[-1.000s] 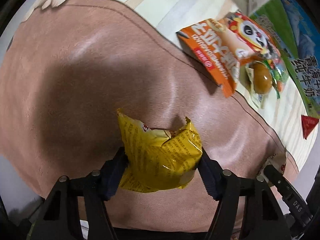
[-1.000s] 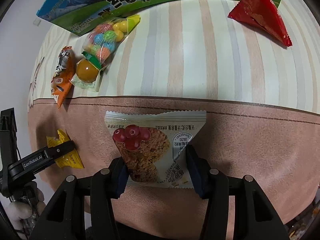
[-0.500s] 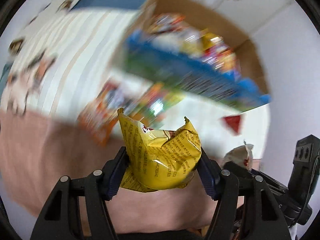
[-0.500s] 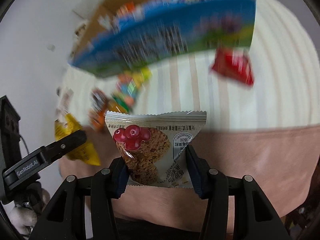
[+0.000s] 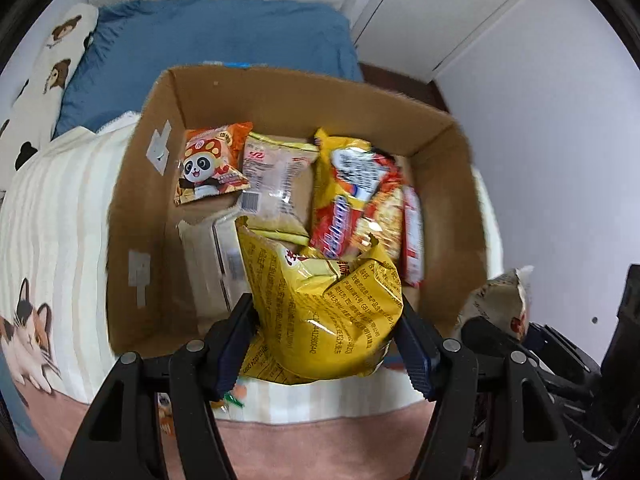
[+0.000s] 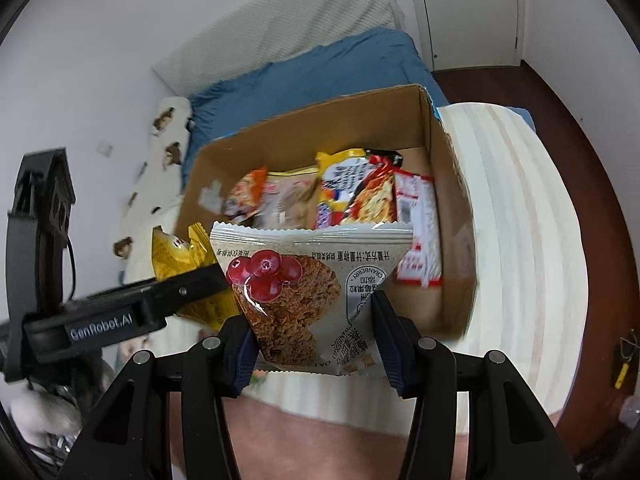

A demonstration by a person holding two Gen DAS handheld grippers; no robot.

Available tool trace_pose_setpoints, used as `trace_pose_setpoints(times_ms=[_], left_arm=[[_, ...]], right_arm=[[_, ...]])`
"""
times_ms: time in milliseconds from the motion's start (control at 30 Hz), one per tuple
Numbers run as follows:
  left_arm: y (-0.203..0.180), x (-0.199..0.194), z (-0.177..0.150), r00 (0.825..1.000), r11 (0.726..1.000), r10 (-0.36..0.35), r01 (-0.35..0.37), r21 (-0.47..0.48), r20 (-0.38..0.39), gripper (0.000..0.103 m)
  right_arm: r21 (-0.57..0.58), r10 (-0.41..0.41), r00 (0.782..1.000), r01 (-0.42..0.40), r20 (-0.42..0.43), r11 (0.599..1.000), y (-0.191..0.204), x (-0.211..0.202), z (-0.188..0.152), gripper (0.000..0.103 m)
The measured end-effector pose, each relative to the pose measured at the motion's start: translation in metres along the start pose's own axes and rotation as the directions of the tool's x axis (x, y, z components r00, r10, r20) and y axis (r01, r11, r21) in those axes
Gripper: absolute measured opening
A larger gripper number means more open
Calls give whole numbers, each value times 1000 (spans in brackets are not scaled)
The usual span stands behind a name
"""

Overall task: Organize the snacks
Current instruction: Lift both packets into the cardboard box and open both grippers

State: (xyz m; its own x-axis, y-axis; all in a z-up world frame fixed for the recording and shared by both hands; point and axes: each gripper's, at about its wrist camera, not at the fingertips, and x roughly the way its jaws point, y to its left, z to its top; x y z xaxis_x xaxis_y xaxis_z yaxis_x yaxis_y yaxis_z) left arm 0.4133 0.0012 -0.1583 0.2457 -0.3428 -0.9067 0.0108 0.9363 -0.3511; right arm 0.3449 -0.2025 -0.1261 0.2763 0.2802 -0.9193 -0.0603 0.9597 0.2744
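Observation:
My left gripper is shut on a crumpled yellow snack packet, held just in front of the near wall of an open cardboard box. My right gripper is shut on a white cranberry oat cookie packet, held beside it at the same box. The box holds several snack packets: an orange panda bag, a pale packet and a red-and-yellow noodle bag. The left gripper and its yellow packet show at the left of the right wrist view.
The box stands on a cream striped blanket with a pink band at the near edge. A blue quilt and a puppy-print pillow lie behind. White walls and a door stand at the back; dark floor at right.
Both grippers have lifted off the pink blanket and swung up toward the box, each keeping its packet. The loose snacks in front of the box have dropped out of view.

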Motion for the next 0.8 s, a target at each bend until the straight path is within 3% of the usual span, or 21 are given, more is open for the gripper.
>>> trace_pose_setpoints(times_ms=[200,300,333,367,400,433,467,500,800], left_arm=[[11,45,14,993,998,58,-58,-1,-105,65],[17,65,12,984,998,50,-53,-14,-168,66],[19,71,11,981,998,49,-54,-20,-188,66],[20,74,9,979,998,62,-67,-16,-196,67],[21,75,7,977,997,79,-82,-10,-196,70],[21,76,5,977,996,86,-89,-4,-194,84],[22,75,5,978,996,84,-86,-4,-189,96],[22,74,5,979,996,84,-87,-7,-184,97],[20,45,-2,990,997,78,-78,0,-120,97]], right_arm=[[25,-19,996,21,-82,999,-17,44,11,54],[40,5,989,1,-149,999,-23,65,9,56],[43,1,984,7,-180,999,-25,73,9,59],[39,-10,980,18,-197,999,-26,77,9,70],[28,-11,978,17,-210,999,-25,81,9,72],[23,-16,976,21,-216,1000,-25,82,9,79],[13,-33,975,37,-220,999,-23,82,9,93],[2,-52,975,54,-218,999,-22,82,9,97],[-20,-89,978,86,-188,996,-17,70,8,98]])
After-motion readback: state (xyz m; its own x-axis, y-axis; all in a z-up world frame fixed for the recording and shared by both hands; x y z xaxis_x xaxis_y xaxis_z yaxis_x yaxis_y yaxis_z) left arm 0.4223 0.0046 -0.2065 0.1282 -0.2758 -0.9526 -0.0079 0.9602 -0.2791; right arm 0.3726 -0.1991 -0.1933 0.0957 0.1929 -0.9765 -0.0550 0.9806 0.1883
